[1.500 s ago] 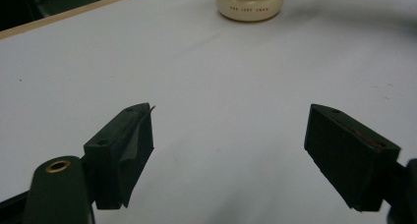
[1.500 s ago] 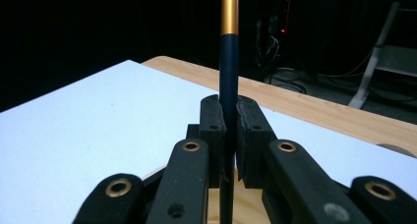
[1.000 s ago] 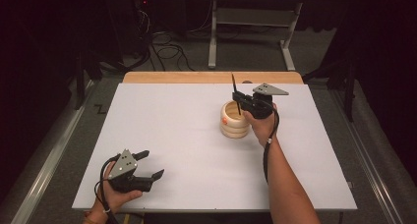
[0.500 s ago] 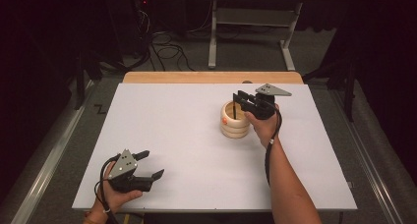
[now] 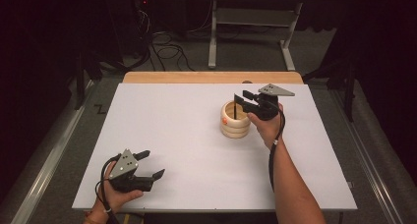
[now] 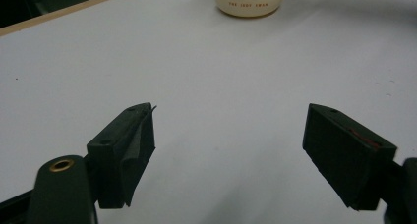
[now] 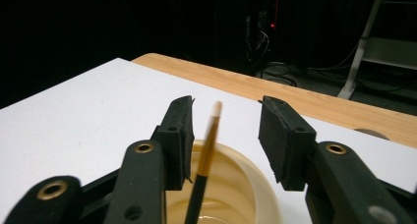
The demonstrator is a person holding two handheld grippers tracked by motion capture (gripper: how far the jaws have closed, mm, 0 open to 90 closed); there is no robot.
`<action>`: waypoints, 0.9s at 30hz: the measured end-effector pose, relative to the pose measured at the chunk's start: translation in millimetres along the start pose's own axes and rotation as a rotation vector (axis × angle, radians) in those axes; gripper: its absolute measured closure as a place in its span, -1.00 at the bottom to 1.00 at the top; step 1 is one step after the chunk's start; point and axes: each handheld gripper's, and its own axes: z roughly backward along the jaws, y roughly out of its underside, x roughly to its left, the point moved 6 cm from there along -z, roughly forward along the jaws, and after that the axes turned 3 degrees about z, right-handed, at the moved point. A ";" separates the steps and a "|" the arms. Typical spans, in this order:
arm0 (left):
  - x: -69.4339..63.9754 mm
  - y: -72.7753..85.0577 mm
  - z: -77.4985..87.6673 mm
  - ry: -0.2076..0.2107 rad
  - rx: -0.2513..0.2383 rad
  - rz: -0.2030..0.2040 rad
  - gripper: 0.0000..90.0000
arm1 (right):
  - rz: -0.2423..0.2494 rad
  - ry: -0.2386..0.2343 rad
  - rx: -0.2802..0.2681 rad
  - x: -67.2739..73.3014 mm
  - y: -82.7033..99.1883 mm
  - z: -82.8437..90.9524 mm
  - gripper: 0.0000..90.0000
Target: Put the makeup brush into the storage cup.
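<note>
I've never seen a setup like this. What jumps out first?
A cream ribbed cup stands on the white table, right of centre, with a thin brush upright in it. The right tool hovers over the cup; its jaws have just been opening, the brush loose between them. The left tool rests open near the front-left corner.

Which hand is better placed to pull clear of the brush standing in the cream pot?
Right: the right claw is open around the brush above the cream pot, its jaws just opening. The left claw rests far off.
</note>
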 end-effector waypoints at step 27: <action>1.0 1.7 -3.5 -0.014 0.020 -0.001 -0.53 | 0.124 0.049 0.053 -0.2 -10.0 28.1 -0.63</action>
